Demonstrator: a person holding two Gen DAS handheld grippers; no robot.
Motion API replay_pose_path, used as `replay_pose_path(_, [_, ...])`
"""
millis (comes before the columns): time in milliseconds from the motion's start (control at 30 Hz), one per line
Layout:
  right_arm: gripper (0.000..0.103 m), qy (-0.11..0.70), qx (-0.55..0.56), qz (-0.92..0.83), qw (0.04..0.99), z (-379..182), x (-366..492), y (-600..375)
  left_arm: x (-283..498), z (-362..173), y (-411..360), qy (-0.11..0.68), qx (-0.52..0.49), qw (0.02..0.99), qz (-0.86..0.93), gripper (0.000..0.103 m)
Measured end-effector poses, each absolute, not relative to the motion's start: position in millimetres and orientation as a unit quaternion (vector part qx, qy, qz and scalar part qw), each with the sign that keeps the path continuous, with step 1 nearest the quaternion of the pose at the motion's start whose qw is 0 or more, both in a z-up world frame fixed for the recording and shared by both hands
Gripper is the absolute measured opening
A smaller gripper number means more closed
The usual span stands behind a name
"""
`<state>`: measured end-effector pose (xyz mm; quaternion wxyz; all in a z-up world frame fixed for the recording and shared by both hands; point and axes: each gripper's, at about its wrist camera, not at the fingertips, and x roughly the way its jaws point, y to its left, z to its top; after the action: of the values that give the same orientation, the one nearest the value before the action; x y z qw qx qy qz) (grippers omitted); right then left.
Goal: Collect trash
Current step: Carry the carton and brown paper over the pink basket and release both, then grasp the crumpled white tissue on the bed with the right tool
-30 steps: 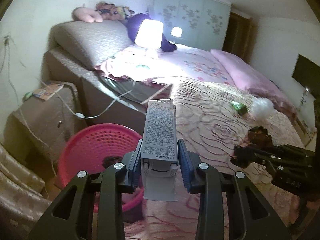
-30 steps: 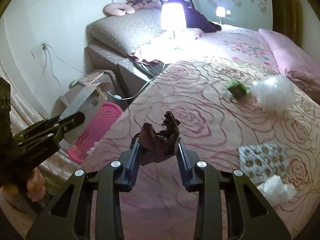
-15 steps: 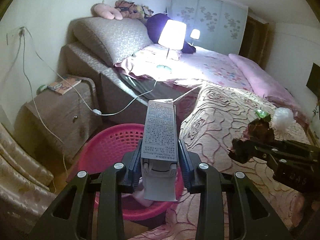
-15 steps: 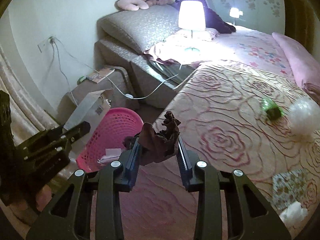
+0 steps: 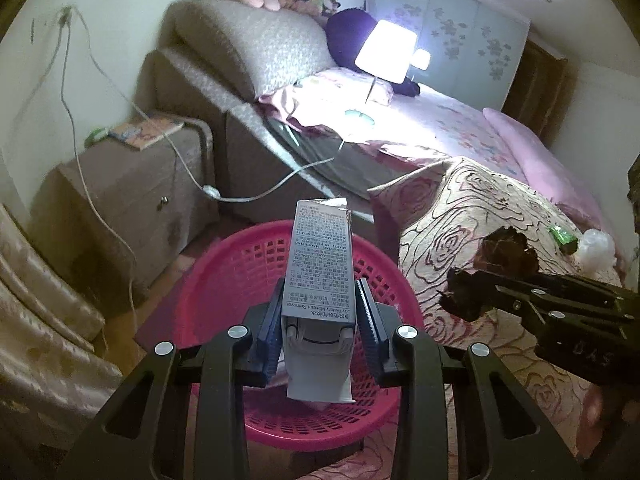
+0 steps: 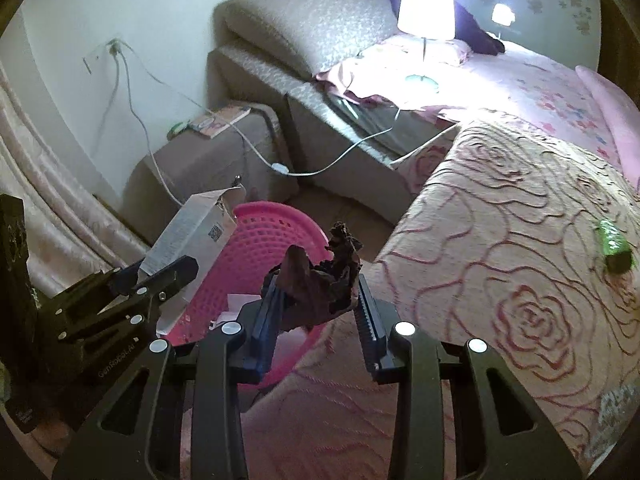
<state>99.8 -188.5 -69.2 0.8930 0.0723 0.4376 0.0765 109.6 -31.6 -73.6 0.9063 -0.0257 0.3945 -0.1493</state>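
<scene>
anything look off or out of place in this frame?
Yes: a lit table lamp stands on the bed, its cord trailing off the edge. A green wrapper lies on the rose bedspread. The grey carton in the left gripper has a torn-open top flap.

You hold a long grey printed carton lengthwise between the left gripper's pads, its torn flap end pointing forward, poised directly above the pink perforated basket on the floor beside the bed. Your right gripper pinches a crumpled dark-brown wrapper, which hangs over the bed's edge just beside the basket rim. The basket already contains white paper scraps. A green wrapper lies on the rose-patterned bedspread, well apart from the basket.
</scene>
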Motion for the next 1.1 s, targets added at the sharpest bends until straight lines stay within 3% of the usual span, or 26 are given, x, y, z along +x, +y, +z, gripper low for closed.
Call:
replay_pose_path(300, [0.035,0.463,0.068,0.09,0.879,-84,118,-171,116,-86,-26,0.405,-0.02,0.904,-0.139,0.033])
replay_pose_path(400, [0.043,0.468,0.073,0.09,0.876,-87,120,-172,118,-87,-22,0.407,-0.027,0.902,-0.14,0.034])
replay_pose_path(433, [0.046,0.466,0.081,0.095,0.876,-87,120,-173,118,-87,-21,0.407,-0.029,0.902,-0.14,0.035])
replay_pose_path(500, [0.048,0.467,0.082,0.097,0.875,-87,120,-173,119,-86,-19,0.406,-0.033,0.903,-0.139,0.049])
replay_pose_path(600, [0.051,0.466,0.084,0.096,0.876,-85,118,-172,118,-84,-17,0.4,-0.033,0.906,-0.134,0.058])
replay_pose_path(1100, [0.051,0.434,0.09,0.062,0.894,-69,78,-199,112,-67,-20,0.38,-0.033,0.915,-0.133,0.066])
